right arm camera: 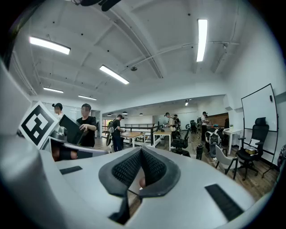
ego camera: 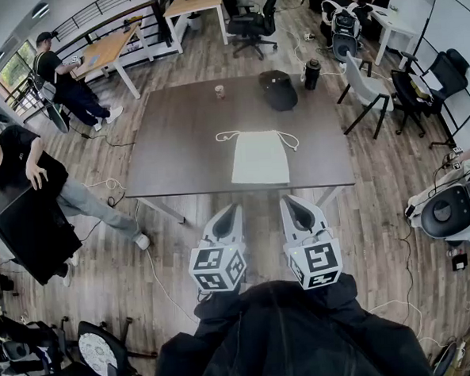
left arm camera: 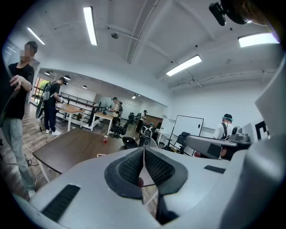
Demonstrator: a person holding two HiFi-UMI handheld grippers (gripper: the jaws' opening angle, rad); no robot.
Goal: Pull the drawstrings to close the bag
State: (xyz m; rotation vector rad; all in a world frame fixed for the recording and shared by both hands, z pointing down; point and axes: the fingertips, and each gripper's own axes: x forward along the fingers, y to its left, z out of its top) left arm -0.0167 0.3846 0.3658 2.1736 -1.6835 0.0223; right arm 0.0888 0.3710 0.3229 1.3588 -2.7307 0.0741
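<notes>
While both tools hang in front of the person, short of the bench's near edge, the bag lies flat near the middle of the dark bench top, well apart from either of them; it is pale cloth, mouth turned to the far side, and its drawstrings trail out loose in a loop at each top corner. The left tool has its jaws pressed together with nothing between them, as its own view shows the two ribbed pads meeting in a line; the right tool is likewise closed and empty, its pads touching. The two stand side by side, tips pointing toward the bench, a marker cube on the back of each. Beyond the bag, near the far edge, sit a small cup and a black cap, apart from one another. At the left a person in black holds a dark box.
</notes>
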